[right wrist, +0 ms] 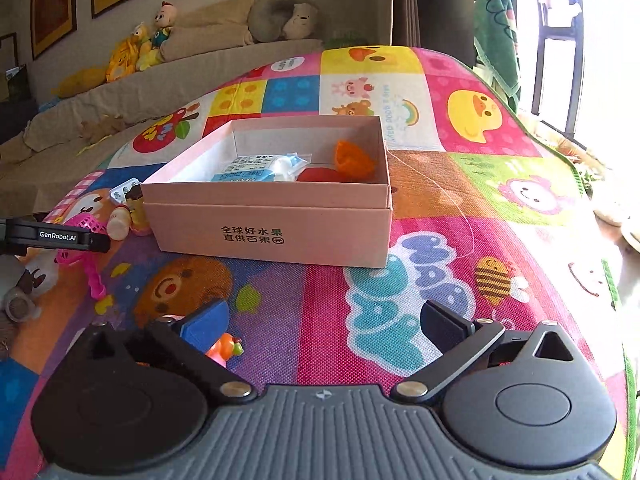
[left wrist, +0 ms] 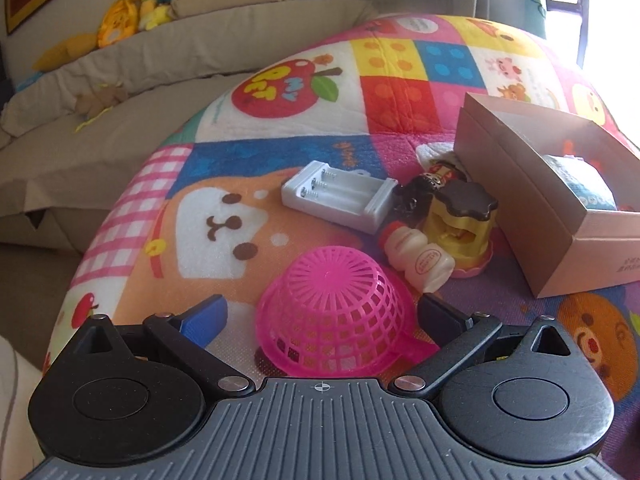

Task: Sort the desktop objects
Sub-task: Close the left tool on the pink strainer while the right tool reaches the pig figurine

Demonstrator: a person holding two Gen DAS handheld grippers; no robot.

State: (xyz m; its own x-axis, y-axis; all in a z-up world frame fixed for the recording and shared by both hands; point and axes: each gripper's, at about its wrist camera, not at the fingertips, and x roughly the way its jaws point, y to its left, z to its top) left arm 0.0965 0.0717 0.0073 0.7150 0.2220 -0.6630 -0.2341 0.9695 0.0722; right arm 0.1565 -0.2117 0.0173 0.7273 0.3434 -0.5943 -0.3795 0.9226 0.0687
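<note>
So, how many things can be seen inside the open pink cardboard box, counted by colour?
Blue and white: 1, a sealed plastic packet, which looks like a single item
Red: 1, a rounded red object
Orange: 1, a curved orange plastic piece
Total: 3 visible inside the pink cardboard box; its near wall may hide more.

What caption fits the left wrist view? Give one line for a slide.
Open left gripper straddles an upturned pink basket beside a battery holder, bottle and box.
</note>
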